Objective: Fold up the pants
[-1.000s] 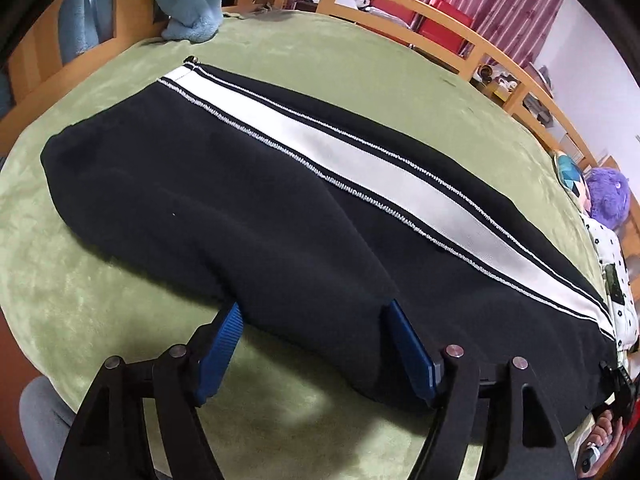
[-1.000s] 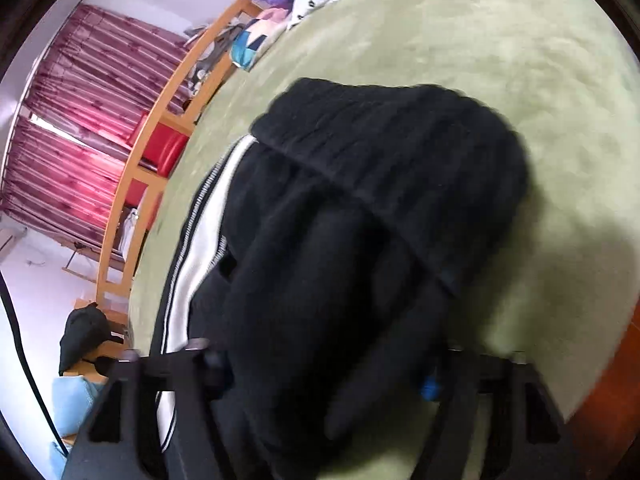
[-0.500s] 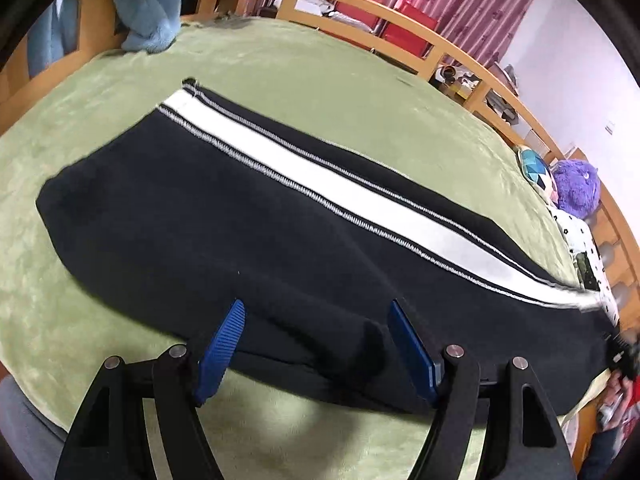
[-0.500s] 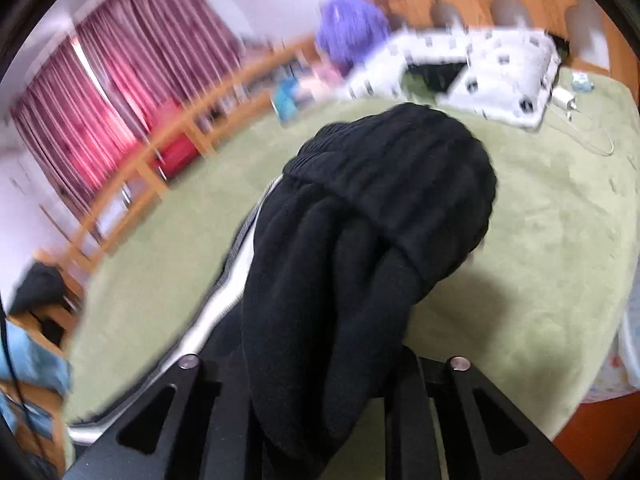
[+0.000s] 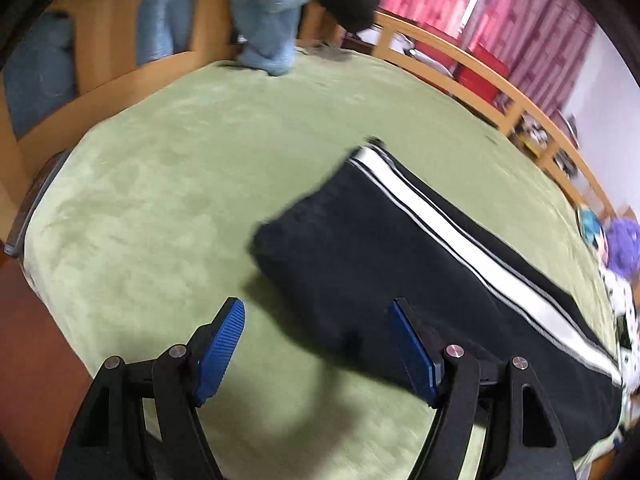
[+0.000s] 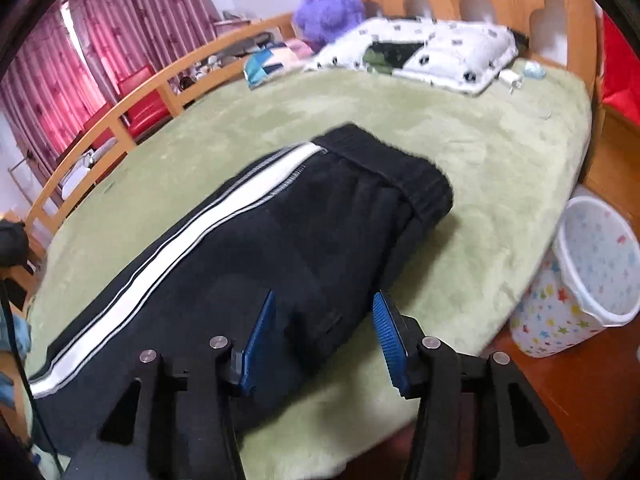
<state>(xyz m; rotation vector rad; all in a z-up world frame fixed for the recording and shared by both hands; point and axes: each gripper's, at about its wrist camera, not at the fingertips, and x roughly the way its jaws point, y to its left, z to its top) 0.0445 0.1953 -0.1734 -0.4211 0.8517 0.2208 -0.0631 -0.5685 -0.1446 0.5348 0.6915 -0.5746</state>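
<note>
Black pants (image 5: 372, 256) with a white side stripe lie flat on the green bed cover, folded lengthwise; they also show in the right wrist view (image 6: 248, 248). The ribbed waistband (image 6: 400, 172) is at the far end in the right wrist view, the leg hem (image 5: 360, 156) at the far end in the left wrist view. My left gripper (image 5: 316, 340) is open and empty, above the near edge of the leg. My right gripper (image 6: 324, 328) is open and empty, above the near edge by the seat.
The green cover (image 5: 168, 184) spreads left of the pants. A wooden bed rail (image 5: 480, 76) runs behind, with blue cloth (image 5: 276, 8) hanging on it. A spotted pillow (image 6: 432, 52) and purple plush (image 6: 328, 8) lie at the head. A star-print bin (image 6: 584, 276) stands beside the bed.
My right gripper has opened and let the waistband drop flat onto the bed. My left gripper has pulled back and swung left, so the pants now lie to its right.
</note>
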